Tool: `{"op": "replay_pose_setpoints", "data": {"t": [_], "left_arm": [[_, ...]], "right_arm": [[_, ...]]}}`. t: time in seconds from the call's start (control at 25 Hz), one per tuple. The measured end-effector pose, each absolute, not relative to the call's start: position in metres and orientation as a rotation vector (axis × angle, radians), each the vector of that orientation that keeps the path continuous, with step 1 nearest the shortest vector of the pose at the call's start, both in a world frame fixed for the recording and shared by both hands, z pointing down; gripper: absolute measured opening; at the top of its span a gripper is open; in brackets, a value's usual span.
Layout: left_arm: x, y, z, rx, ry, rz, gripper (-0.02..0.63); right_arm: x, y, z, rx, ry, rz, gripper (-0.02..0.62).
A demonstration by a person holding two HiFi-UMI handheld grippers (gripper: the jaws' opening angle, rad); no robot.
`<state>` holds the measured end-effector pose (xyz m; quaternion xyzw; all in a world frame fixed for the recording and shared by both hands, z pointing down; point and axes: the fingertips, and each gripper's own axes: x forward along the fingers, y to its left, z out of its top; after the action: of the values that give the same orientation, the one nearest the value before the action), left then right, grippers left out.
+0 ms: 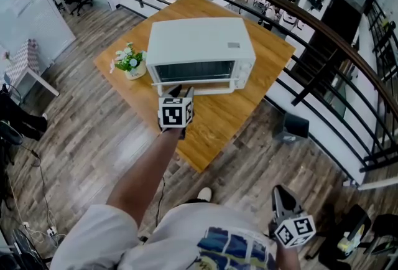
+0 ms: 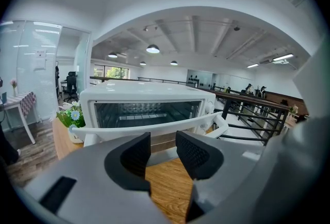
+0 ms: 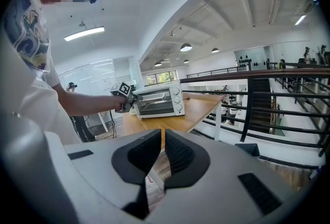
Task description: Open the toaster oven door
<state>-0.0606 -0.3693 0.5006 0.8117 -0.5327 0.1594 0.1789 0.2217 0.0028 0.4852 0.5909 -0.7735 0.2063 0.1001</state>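
A white toaster oven (image 1: 202, 45) stands on a wooden table (image 1: 217, 122), its glass door (image 2: 147, 112) facing me. The door's white handle bar (image 2: 154, 126) runs across the front. My left gripper (image 1: 180, 91) is stretched out to the middle of that handle (image 1: 199, 84). In the left gripper view it (image 2: 163, 138) stands open, and the bar lies just beyond its fingertips (image 2: 139, 150) with nothing between them. My right gripper (image 1: 283, 200) hangs low at my right side, far from the oven (image 3: 157, 101). Its jaws (image 3: 162, 140) are shut and empty.
A small pot of flowers (image 1: 132, 62) sits on the table left of the oven. The oven's knobs (image 1: 244, 73) are on its right front. A dark curved railing (image 1: 323, 32) runs behind and right of the table, above a lower floor. Wood flooring surrounds the table.
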Motion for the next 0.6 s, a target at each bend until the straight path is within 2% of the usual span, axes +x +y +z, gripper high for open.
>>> {"op": "replay_pose_setpoints", "data": {"t": [0.6], "left_arm": [[-0.059, -0.351, 0.512, 2.315, -1.507, 0.438, 0.153]], "right_arm": [[0.22, -0.008, 0.484, 1.717, -2.291, 0.589, 0.021]]}}
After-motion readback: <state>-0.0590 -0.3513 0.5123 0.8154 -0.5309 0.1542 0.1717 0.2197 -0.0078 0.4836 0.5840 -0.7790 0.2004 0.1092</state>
